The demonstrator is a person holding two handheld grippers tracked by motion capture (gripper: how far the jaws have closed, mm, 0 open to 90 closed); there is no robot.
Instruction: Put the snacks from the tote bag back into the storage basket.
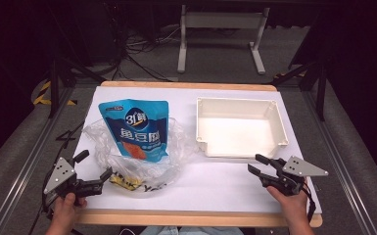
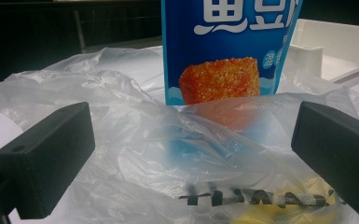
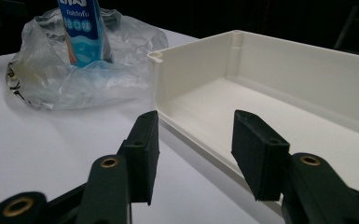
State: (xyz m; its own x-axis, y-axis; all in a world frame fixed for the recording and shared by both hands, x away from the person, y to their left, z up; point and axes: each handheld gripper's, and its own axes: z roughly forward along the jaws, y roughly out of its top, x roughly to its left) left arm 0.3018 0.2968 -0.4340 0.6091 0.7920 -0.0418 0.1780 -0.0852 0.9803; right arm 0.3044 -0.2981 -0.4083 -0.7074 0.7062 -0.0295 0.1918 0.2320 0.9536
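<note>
A blue snack pouch (image 1: 134, 129) with an orange square printed on it stands upright inside a crumpled clear plastic bag (image 1: 176, 147) on the left half of the white table. Yellow packets (image 1: 125, 181) lie at the bag's near edge. My left gripper (image 1: 97, 164) is open at the bag's near-left side. In the left gripper view its jaws stand wide apart (image 2: 191, 126) with the bag (image 2: 121, 121) and pouch (image 2: 224, 46) just beyond them. My right gripper (image 1: 254, 163) is open and empty, close to the near corner of a white tray (image 1: 240, 102). In the right gripper view the gripper (image 3: 195, 126) points at the tray's near wall (image 3: 200, 140).
The tray (image 3: 270, 84) has nothing in it and sits at the right half of the table. The table's wooden front edge (image 1: 196, 218) runs just ahead of both hands. Cables and a metal stand (image 1: 220, 29) lie on the floor beyond the far edge.
</note>
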